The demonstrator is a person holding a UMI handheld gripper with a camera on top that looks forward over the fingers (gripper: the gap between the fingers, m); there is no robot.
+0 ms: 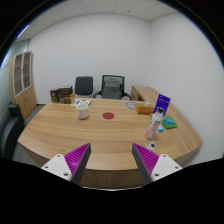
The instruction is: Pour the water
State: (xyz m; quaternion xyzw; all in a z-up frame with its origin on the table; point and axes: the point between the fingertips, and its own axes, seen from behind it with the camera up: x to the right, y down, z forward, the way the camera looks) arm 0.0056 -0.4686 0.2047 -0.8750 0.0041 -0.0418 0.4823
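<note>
Two fingers of the gripper spread wide, holding nothing. Bare table lies ahead; white cup sits beyond, bottle near the right edge

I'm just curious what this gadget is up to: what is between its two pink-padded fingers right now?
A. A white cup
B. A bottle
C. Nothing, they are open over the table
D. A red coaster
C: the gripper is open, only bare table between its fingers; the white cup stands far beyond them.

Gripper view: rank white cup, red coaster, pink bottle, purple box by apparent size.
1. purple box
2. white cup
3. pink bottle, close to the cup; it sits nearer the camera, so unsure
4. red coaster
Gripper open, holding nothing.
</note>
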